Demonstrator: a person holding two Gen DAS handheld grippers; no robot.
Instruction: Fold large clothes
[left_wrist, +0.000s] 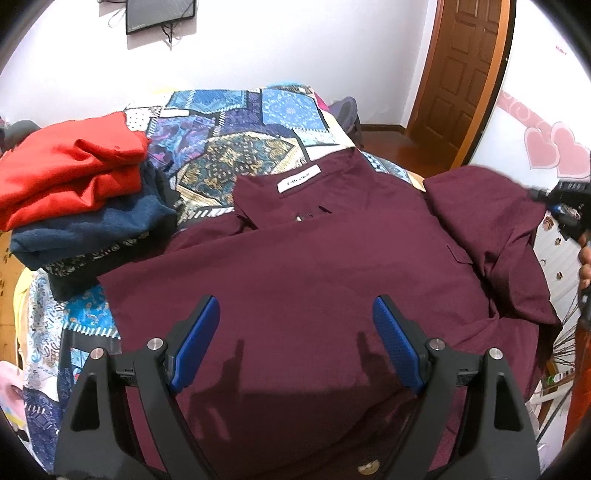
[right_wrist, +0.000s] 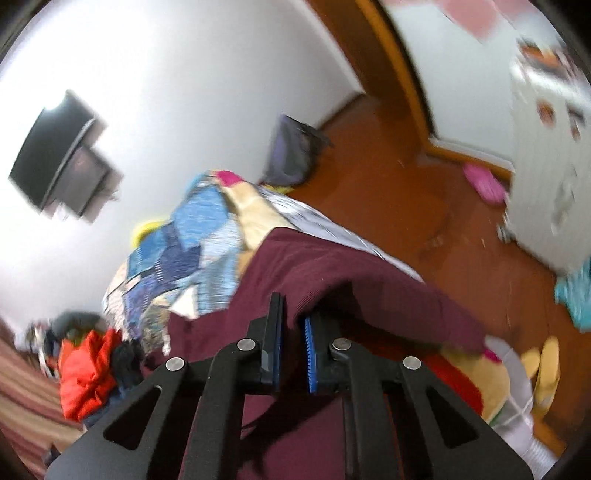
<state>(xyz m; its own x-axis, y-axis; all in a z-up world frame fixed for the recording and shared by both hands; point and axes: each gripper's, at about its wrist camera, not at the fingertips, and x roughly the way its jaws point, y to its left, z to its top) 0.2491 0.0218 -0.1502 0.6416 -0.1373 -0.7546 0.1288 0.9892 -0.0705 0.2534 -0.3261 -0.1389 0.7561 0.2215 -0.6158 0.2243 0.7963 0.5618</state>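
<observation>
Bed (left_wrist: 236, 147): patchwork cover, bears all the laundry.
Maroon shirt (left_wrist: 314, 266): spread mid-bed, label up; sleeve at 3 o'clock lifted inward. Folding just begun.
Folded stack (left_wrist: 74, 192): 9 o'clock, red over navy; already done.
Left gripper (left_wrist: 295, 314): jaws wide apart, empty, above the shirt.
Right gripper (right_wrist: 293, 328): jaws nearly closed, pinching the sleeve cloth.
Right view only: floor, slippers (right_wrist: 546, 369).

white collar label (left_wrist: 298, 178) text unreadable; right claw (left_wrist: 569, 210) cut off at edge; slippers (right_wrist: 484, 184) blurred
</observation>
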